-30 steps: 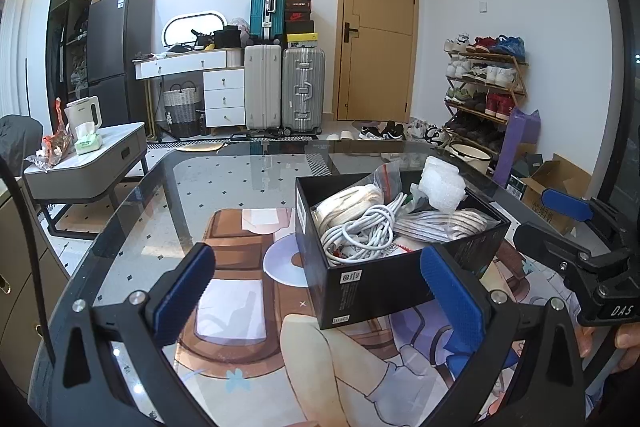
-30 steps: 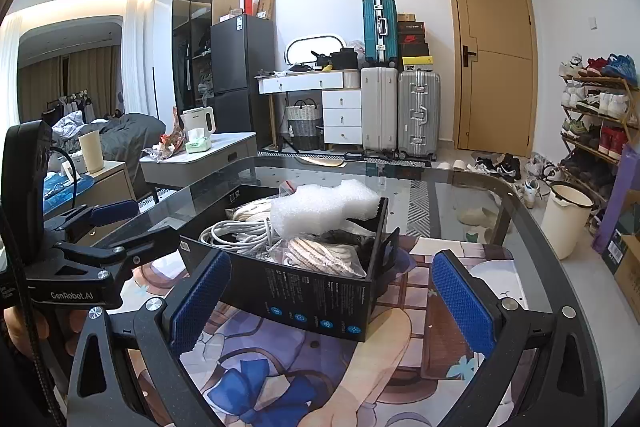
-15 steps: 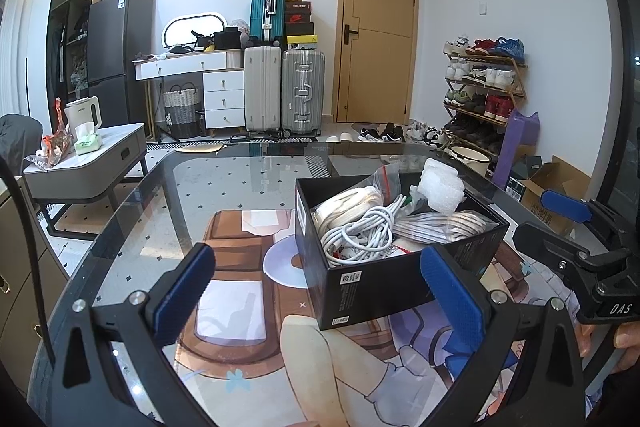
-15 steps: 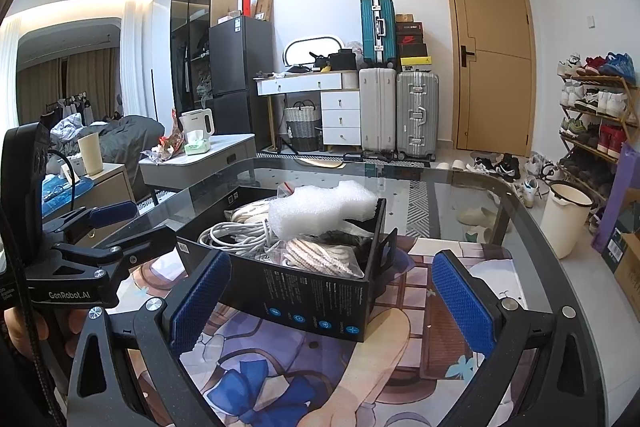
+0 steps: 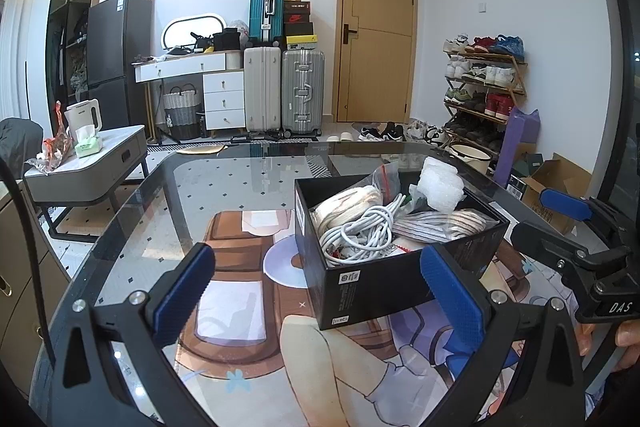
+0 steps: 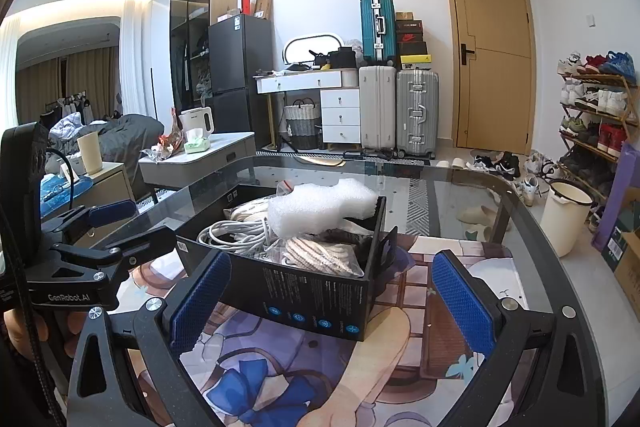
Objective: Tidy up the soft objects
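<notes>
Glass makes the top of the table (image 5: 248, 179), and a picture mat (image 5: 240, 307) with a cartoon drawing lies on it. A black box (image 5: 380, 287) stands on the mat with its top open. It is full. A bunch of white cable (image 5: 360, 231) lies in the side of the box nearer the left claw. A white foam sheet (image 6: 320, 205) sits on top of the pile and sticks up over the rim. A striped cloth thing in a clear bag (image 6: 320, 255) lies in the side nearer the right claw, and a beige rolled thing (image 5: 346, 199) is at the back. A clear bag with a red strip (image 5: 386, 181) pokes up near the foam.

The left claw (image 5: 316, 295) hangs low over the mat with its blue fingers (image 5: 182, 291) spread wide, holding nothing. The box sits ahead of it, toward its right finger. The right claw (image 6: 328, 301) is also spread wide and holds nothing. The box is just in front of it, between the two fingers but not touching them.

Across the room stand two pale suitcases (image 5: 284, 89), a teal suitcase (image 5: 267, 7), a wooden door (image 5: 376, 43) and a shoe rack (image 5: 484, 87). A low grey side table (image 5: 92, 163) holds a white kettle (image 5: 84, 113).
</notes>
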Demonstrator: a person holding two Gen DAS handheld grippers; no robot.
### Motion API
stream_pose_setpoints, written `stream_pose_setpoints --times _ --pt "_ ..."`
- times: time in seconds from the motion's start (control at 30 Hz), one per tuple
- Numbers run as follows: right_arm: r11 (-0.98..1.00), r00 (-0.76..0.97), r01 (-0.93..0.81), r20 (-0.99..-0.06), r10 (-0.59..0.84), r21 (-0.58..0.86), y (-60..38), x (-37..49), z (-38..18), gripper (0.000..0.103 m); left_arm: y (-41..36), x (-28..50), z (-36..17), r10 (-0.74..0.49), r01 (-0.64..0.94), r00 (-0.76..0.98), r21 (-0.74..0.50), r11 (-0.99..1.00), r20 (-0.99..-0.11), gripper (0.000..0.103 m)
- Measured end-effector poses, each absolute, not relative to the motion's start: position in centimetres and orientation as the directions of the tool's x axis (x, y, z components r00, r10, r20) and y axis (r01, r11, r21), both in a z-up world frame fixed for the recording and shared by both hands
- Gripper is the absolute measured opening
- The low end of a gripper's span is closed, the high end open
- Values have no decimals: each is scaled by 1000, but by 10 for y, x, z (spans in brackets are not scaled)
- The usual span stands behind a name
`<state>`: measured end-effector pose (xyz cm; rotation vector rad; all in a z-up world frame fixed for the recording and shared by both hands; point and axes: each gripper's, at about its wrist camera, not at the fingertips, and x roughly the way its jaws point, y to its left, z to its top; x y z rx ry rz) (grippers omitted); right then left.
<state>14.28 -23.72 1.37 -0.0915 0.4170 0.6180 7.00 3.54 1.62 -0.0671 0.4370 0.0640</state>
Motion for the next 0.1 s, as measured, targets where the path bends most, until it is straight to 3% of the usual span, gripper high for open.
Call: stream_pose_setpoints --times 0.1 --pt "814 735 -579 -407 543 40 -237 143 14 102 36 68 17 54 -81 908 -49 995 -415 103"
